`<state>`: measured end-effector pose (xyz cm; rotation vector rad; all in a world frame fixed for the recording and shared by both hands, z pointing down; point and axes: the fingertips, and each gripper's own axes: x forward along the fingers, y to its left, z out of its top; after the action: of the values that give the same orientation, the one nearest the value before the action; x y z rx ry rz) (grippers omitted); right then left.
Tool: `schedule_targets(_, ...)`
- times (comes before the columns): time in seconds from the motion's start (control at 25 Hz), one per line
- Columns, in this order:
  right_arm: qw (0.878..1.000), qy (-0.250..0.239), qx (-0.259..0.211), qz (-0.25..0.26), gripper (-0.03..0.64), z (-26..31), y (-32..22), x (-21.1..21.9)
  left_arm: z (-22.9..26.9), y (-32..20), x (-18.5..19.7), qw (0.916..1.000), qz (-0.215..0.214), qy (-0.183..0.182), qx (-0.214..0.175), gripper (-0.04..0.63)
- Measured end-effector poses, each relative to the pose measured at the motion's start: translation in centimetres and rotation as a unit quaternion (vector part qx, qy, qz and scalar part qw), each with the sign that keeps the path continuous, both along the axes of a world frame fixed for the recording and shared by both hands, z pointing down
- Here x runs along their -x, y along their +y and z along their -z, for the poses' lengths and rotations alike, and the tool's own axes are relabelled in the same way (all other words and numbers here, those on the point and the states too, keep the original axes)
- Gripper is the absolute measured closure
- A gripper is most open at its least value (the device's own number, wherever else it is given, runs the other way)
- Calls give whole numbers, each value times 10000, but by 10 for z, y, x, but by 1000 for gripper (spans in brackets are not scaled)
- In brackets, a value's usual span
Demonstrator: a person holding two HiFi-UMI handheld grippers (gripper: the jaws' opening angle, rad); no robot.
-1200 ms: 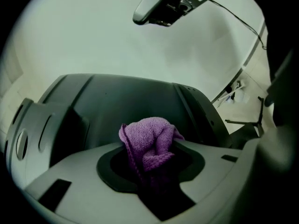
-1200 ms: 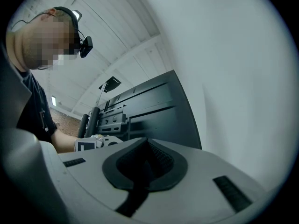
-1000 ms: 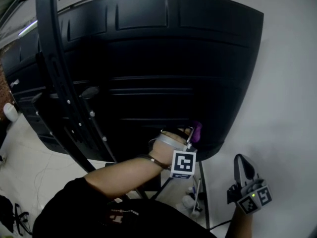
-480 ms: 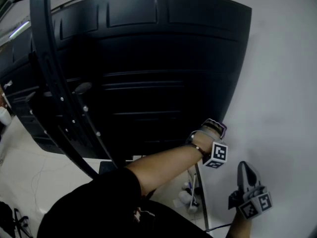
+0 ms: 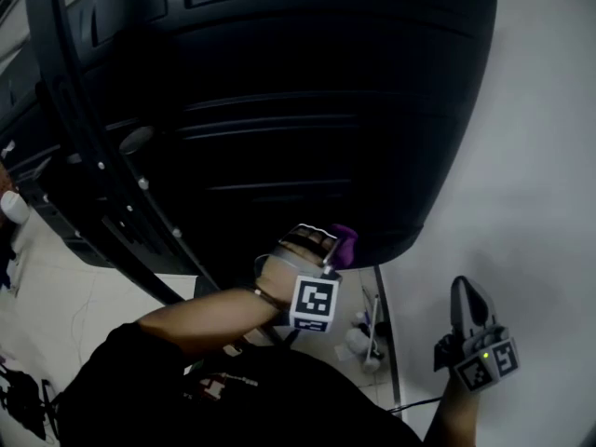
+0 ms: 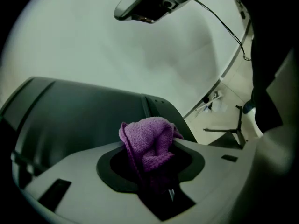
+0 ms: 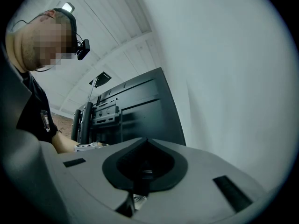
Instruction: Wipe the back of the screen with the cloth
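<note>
The big black back of the screen (image 5: 279, 110) fills the head view, ribbed and curved. My left gripper (image 5: 321, 250) is shut on a purple cloth (image 5: 345, 244), which presses against the screen's lower edge near its right corner. In the left gripper view the bunched cloth (image 6: 152, 143) sticks out of the closed jaws against the dark panel (image 6: 70, 115). My right gripper (image 5: 466, 301) hangs low at the right, off the screen, jaws together and empty. From the right gripper view the screen back (image 7: 135, 111) stands further off.
A black stand arm (image 5: 84, 147) with bolts runs diagonally down the screen's left side. A white wall (image 5: 540, 156) lies to the right. Below, on the pale floor, are stand legs and white cable clutter (image 5: 368, 338). A white object (image 5: 13, 207) sits at far left.
My left gripper with the cloth has swept back leftward along the screen's lower edge, after reaching further right half a second ago. The head view has shifted closer. The right gripper has barely moved.
</note>
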<state>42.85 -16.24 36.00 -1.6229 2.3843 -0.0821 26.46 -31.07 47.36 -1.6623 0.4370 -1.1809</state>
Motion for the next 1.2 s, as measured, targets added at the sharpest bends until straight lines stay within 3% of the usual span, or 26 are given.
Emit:
schedule_targets(0.12,9998,-23,45,171,611,-3,-10,8,-17,-6,61,9975,660,-221,139,436)
schedule_targets(0.2,9995,-37,69,293,611,-5,-16,16,-27,-9,81,9949,911,-428,98,436)
schedule_targets(0.32,9990,-40,71,442,611,-5,-23,28,-36,-12,79,9941,997,-391,153,436)
schedule_targets(0.52,9985,-71,115,528,611,-7,-30,37,-50,-16,62,9909,1025,-531,685,437)
schedule_targets(0.8,9993,-126,217,260,611,-13,-20,18,-54,-12,-4,9915,616,-703,909,436)
schedule_targets(1.2,9989,-287,339,-132,611,-30,3,-8,-67,-10,-142,9910,49,-1168,654,436)
